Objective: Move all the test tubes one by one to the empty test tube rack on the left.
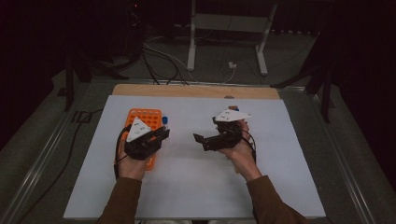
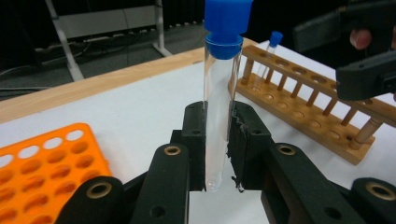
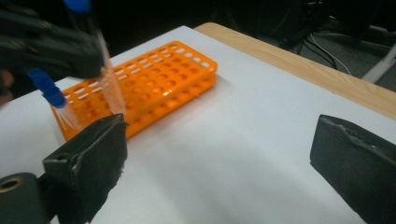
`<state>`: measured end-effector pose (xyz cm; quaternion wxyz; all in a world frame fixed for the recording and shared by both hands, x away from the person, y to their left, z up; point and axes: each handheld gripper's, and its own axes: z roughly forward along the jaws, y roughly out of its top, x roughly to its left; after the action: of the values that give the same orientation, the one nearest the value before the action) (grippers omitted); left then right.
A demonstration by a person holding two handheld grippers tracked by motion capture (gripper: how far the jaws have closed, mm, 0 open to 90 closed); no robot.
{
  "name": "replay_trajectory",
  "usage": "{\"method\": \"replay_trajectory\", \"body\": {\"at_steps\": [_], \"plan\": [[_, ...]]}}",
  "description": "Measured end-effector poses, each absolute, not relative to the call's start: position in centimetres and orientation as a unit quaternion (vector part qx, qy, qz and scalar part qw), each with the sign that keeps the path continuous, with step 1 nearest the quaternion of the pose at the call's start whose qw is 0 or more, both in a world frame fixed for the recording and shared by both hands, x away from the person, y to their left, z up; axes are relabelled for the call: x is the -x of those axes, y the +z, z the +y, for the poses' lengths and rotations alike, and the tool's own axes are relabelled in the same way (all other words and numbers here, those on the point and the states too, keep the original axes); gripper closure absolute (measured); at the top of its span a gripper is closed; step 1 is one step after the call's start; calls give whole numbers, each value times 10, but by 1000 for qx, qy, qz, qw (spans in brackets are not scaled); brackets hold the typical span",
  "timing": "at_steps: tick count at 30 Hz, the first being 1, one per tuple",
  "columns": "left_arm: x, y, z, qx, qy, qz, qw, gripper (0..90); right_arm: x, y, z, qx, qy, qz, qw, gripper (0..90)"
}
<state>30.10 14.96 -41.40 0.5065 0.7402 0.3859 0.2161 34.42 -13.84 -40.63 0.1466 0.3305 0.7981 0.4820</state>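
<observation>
A clear test tube with a blue cap stands upright between the pads of my left gripper, which is shut on it. In the high view, the left gripper hovers over the orange tube rack. My right gripper is to its right, jaws pointing left and open with nothing between them. In the right gripper view, the right gripper stands wide open over the white mat, facing the orange rack and the held tube. A second blue-capped tube leans in that rack.
A wooden tube rack lies on the mat to the right, with one blue-capped tube standing in it. The white mat covers the table, with a wooden strip along its far edge. Cables and a metal stand lie beyond.
</observation>
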Motion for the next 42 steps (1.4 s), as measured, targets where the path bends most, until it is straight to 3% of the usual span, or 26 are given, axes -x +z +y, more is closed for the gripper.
{"method": "replay_trajectory", "body": {"at_steps": [19, 42], "plan": [[-288, -398, 215, -702, 258, 419, 514, 781, -342, -408, -190, -367, 487, 776, 162, 6], [-268, -434, 256, -702, 263, 454, 483, 781, -336, -419, -230, -399, 481, 761, 178, 7]]}}
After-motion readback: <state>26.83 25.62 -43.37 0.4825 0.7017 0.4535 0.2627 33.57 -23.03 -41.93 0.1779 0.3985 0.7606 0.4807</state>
